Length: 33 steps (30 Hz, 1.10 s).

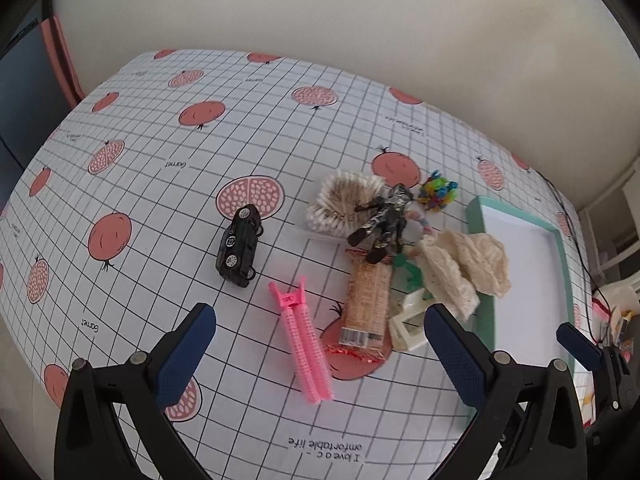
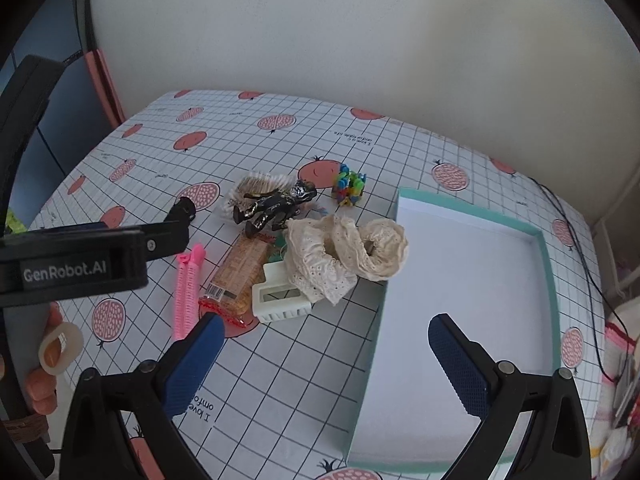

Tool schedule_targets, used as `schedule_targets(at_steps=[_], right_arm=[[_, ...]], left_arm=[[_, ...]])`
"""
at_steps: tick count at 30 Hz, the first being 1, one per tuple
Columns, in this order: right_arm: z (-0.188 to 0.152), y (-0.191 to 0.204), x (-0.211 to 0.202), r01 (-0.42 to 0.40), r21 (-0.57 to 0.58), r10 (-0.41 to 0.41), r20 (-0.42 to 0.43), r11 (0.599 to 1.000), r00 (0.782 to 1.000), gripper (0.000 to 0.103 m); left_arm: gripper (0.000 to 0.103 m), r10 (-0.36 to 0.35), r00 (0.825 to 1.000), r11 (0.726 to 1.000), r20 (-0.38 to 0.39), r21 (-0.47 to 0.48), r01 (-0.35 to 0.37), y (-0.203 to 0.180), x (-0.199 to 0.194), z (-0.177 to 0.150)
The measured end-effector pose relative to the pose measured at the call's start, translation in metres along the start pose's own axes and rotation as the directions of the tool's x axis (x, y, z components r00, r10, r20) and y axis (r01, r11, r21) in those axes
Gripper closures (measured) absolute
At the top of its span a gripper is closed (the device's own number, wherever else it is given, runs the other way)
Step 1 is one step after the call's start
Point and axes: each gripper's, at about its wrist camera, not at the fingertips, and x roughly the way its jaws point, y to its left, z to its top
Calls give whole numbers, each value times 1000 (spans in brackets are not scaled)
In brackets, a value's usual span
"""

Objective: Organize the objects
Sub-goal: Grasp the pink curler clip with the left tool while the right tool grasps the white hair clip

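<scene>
A glossy black toy car [image 1: 239,245] is seen — ribbed pink plastic curler [image 1: 303,342], cream eyelet-cloth scrunchie [image 2: 347,252], smooth tablecloth [image 1: 160,208].

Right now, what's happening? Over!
Left gripper open, empty. Right gripper open, empty. Teal box empty; cream scrunchie overlaps its edge. Pile untouched.
</scene>
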Motion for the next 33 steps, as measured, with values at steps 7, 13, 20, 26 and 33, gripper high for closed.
schedule_targets(at_steps=[7,13,20,26,33], right_arm=[[6,-2,36,-33,-8,33,-56,999,998,0],[0,-1,55,-66,-8,65,-75,998,995,2],[-4,2,65,-61,-12,59,-106,998,993,6],[-3,4,73,-77,-9,75,-127,997,989,14],[-3,7,80,-82,14,84,-141,996,986,18]], left_arm=[[0,22,1000,998,-17,-63,-23,12,28,-1],[0,34,999,993,-32,-113,-37,18,43,-5],[0,68,997,993,-30,-100,-70,9,40,-9],[0,75,996,992,-40,-98,-79,7,42,-11],[10,78,996,988,-51,-129,-84,10,45,-11]])
